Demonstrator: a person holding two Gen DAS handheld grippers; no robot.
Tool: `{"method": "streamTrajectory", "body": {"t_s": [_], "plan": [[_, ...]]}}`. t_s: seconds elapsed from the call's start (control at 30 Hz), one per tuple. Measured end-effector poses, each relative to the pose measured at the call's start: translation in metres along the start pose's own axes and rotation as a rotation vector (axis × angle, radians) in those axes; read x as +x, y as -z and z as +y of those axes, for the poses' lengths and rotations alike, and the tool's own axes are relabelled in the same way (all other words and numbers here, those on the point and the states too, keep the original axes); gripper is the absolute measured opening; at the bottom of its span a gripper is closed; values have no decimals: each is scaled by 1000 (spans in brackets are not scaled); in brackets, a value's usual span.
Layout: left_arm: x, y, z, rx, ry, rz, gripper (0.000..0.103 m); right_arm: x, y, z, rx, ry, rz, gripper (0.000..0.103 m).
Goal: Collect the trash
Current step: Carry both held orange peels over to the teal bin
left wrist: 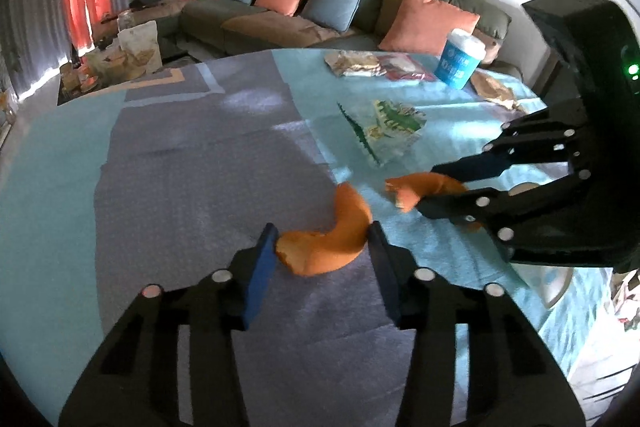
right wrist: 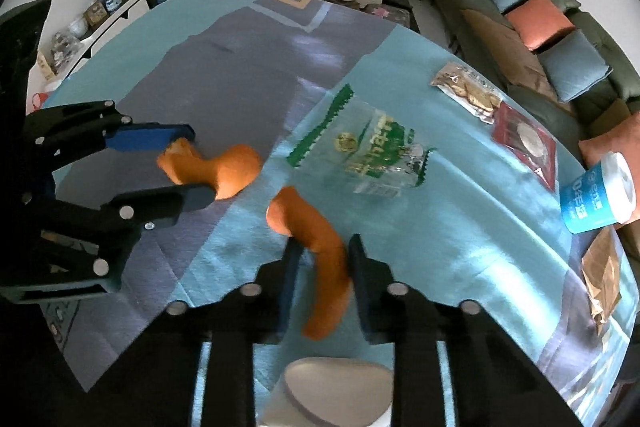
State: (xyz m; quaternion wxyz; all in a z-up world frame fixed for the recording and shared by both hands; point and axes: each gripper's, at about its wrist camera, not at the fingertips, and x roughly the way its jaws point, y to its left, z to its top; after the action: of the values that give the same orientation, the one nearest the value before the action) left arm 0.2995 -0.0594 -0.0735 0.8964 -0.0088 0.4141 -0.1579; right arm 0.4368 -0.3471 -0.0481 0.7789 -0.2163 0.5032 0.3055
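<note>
Peel (left wrist: pixel 328 243) held in left gripper (left wrist: pixel 322 239), another (right wrist: pixel 320 263) in right gripper (right wrist: pixel 322 251); wrapper (right wrist: pixel 372 155) print unreadable.

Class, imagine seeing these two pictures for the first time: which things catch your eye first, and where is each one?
Two bright orange peel pieces stand out on the blue tablecloth: the left peel sits between the left gripper fingers, the right peel between the right gripper fingers. Behind them lies a clear green-printed wrapper, and a blue tissue roll stands near the table's sofa-side edge.
</note>
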Motion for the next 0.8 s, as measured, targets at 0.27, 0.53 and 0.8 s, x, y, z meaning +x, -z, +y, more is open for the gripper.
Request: {"method": "streamTrajectory", "body": {"t_s": [0.27, 0.53, 0.8], "plan": [[-18, 2, -1, -11, 40, -41, 17, -12, -1, 4, 20, -16, -59, 13], [-52, 6, 1, -28, 14, -111, 17, -38, 0, 11, 50, -28, -149, 13], [-93, 17, 3, -49, -21, -178, 17, -62, 3, 23, 77, -51, -241, 13]]}}
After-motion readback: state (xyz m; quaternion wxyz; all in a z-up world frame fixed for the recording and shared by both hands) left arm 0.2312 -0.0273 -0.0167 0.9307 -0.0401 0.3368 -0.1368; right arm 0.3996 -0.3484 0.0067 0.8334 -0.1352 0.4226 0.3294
